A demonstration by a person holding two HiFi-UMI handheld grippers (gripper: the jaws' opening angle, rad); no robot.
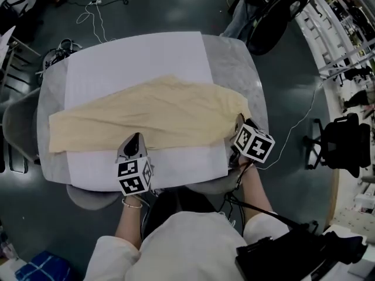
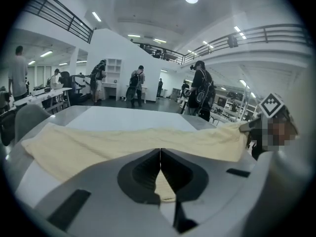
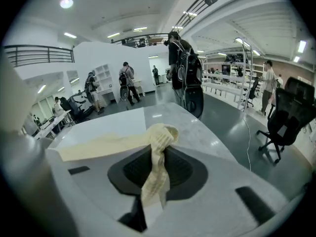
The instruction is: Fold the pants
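Crosswise, pants (image 1: pixel 146 119), waist end rightward

Pants (image 1: pixel 152 116) near edge hidden beneath left gripper (image 1: pixel 135 138); right gripper (image 2: pixel 249 128) partly mosaic-blurred.

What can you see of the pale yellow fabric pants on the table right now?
The pale yellow fabric pants look thin, soft and lightly creased. They lie stretched lengthwise across the white mat on the grey table. The left gripper is shut on their near edge; the right gripper is shut on the bunched right end, held raised off the table.
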